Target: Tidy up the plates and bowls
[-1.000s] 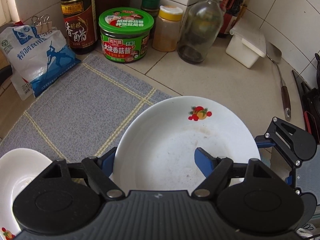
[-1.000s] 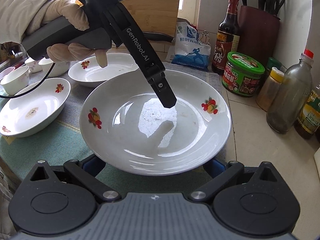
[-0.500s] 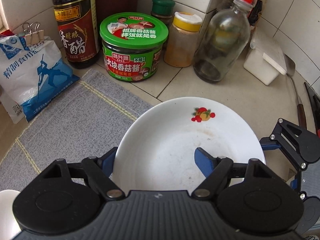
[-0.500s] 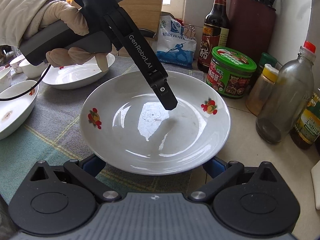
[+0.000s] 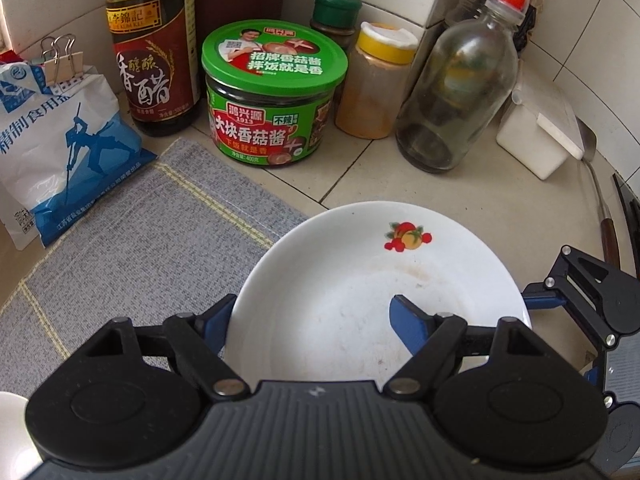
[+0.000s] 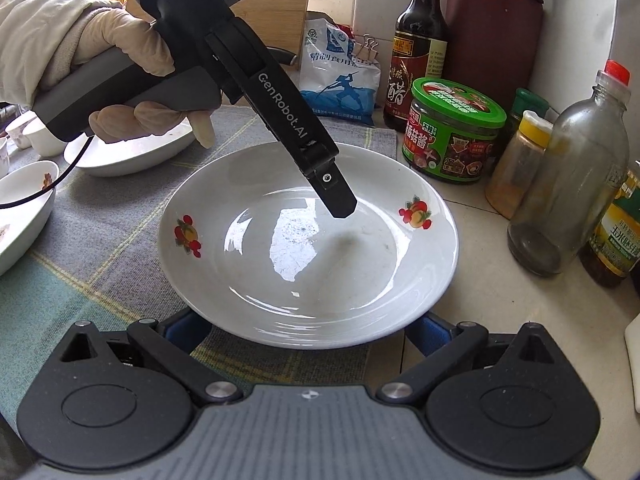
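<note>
A white deep plate (image 5: 340,300) with fruit decals lies half on the grey cloth, half on the tiled counter. My left gripper (image 5: 306,310) straddles its left rim. One blue finger sits outside under the rim and the other hangs inside over the bowl. Its jaws are opening, and in the right wrist view the inner fingertip (image 6: 338,200) hangs just clear of the plate (image 6: 304,272). My right gripper (image 6: 308,328) reaches under the near rim. Its fingers stand wide apart on either side of the plate's body, tips hidden. One right finger (image 5: 538,302) meets the plate's right edge.
Close behind the plate stand a green-lidded jar (image 5: 272,96), a vinegar bottle (image 5: 152,52), a yellow-lidded spice jar (image 5: 376,84), a glass bottle (image 5: 460,92) and a white box (image 5: 536,140). A salt bag (image 5: 60,152) lies left. More plates (image 6: 128,152) and small cups sit far left.
Both grippers and the plate have travelled together toward the jars and bottles, which now look nearer. The plate has come partly off the cloth onto the tiles. Little moved in the last half second.
</note>
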Demonstrator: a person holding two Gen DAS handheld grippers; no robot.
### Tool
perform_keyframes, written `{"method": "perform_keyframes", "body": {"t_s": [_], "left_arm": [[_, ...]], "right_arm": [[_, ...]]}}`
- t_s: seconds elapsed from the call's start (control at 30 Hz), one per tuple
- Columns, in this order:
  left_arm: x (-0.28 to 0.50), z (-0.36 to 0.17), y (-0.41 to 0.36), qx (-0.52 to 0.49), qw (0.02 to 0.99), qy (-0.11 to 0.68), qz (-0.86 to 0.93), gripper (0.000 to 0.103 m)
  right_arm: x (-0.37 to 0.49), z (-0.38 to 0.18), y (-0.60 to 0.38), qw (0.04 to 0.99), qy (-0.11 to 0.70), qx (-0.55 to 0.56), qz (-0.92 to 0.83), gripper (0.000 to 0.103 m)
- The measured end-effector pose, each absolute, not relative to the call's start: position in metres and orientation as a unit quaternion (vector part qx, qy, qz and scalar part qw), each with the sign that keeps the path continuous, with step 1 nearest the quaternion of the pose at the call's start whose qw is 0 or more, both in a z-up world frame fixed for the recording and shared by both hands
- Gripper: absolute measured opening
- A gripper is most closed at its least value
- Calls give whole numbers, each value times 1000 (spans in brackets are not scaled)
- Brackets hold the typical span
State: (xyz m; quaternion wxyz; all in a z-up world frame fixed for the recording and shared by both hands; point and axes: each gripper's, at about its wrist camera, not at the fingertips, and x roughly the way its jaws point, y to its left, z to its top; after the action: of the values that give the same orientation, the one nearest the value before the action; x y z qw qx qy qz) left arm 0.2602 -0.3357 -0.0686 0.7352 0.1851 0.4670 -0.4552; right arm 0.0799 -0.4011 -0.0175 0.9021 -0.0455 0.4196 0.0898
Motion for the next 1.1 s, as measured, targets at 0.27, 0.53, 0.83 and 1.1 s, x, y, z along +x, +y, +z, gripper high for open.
{"method": "perform_keyframes", "body": {"t_s": [0.27,0.53,0.83,1.1], "left_arm": [[244,-49,-321,190,760,437,-441,86],[208,-20,-281,172,792,406,-423,90],[149,-7,-216,140,829,402,-364,92],[116,-17,-147,74,844,436,-303,92]], "right_arm": [[72,-11,-399,903,422,-33,73,103],[44,1,-380,910,410,-30,48,103],[13,12,-345,921,386,-12,43,103],[0,14,-300,920,385,-18,78,103]]}}
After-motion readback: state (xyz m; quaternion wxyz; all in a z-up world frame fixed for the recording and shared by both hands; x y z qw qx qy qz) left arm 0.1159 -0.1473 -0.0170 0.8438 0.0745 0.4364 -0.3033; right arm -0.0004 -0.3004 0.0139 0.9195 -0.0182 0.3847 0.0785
